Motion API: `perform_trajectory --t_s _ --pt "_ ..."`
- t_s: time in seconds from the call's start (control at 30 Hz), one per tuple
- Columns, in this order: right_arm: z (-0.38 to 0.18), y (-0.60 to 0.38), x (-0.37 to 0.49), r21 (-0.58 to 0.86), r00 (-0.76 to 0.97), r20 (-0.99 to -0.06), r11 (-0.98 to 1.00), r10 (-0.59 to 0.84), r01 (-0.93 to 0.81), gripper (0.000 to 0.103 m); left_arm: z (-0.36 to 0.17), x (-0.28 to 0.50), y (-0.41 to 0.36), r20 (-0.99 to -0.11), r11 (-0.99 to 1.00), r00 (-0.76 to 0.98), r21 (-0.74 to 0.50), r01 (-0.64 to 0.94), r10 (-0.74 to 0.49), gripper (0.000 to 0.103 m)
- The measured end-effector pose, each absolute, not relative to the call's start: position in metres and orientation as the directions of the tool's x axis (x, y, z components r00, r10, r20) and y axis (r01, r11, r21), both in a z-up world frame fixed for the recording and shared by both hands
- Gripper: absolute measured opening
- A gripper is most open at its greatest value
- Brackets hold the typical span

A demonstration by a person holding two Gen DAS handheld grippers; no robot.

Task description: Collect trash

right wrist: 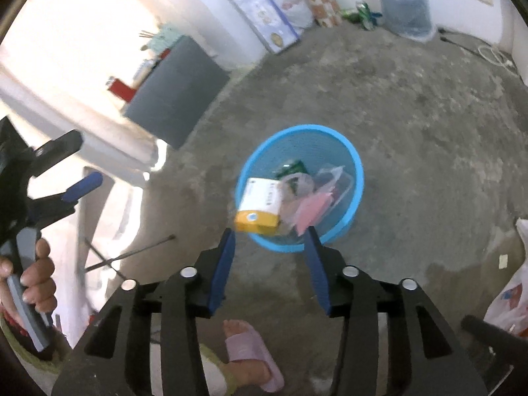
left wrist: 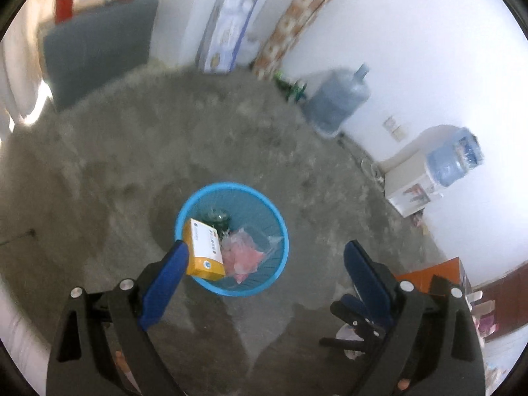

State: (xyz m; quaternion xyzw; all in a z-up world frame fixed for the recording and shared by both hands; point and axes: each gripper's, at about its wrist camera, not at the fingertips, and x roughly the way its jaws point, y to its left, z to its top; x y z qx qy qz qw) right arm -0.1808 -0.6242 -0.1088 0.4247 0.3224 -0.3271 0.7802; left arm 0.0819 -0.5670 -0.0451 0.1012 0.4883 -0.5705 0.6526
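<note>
A blue mesh waste basket stands on the concrete floor; it also shows in the right wrist view. In it lie a yellow and white box, a pink plastic bag and a green wrapper. My left gripper is open and empty above the basket. My right gripper is open and empty, just at the basket's near rim. The left gripper also shows at the left edge of the right wrist view.
A grey cabinet stands by the wall. Boxes lean on the wall. A water jug and a water dispenser stand at the right. My slippered foot is below. A plastic bag lies right.
</note>
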Motion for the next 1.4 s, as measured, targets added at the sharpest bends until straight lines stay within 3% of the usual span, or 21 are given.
perform_trajectory --t_s 0.27,0.33,0.53,0.63,0.9,1.07,1.4 --pt "-0.042 -0.545 -0.161 0.356 0.608 -0.742 0.603 -0.282 0.714 0.073 0.001 0.051 -0.402 -0.713 0.344 -0.039 -0.384 0.857 -0.700 0.096" --pt "-0.029 -0.524 -0.156 0.327 0.615 -0.730 0.637 -0.300 0.698 0.086 0.006 0.046 -0.354 -0.707 0.395 0.037 -0.351 0.849 -0.706 0.097" --pt "-0.017 -0.451 -0.126 0.198 0.601 -0.714 0.721 -0.358 0.664 0.095 0.010 0.028 -0.245 -0.664 0.621 0.408 -0.109 0.776 -0.627 0.097" --pt "-0.017 -0.419 -0.108 0.102 0.570 -0.714 0.746 -0.405 0.658 0.095 0.004 0.019 -0.216 -0.655 0.699 0.511 -0.035 0.715 -0.556 0.097" --pt "-0.006 -0.377 -0.088 -0.060 0.516 -0.671 0.733 -0.532 0.678 0.095 -0.007 0.019 -0.178 -0.661 0.775 0.569 -0.029 0.631 -0.489 0.097" --pt "-0.001 -0.353 -0.082 -0.106 0.506 -0.649 0.726 -0.568 0.679 0.095 -0.003 0.021 -0.171 -0.625 0.825 0.661 0.045 0.563 -0.417 0.098" --pt "0.003 -0.338 -0.076 -0.126 0.496 -0.638 0.716 -0.589 0.687 0.095 -0.001 0.026 -0.163 -0.628 0.882 0.701 0.048 0.468 -0.338 0.097"
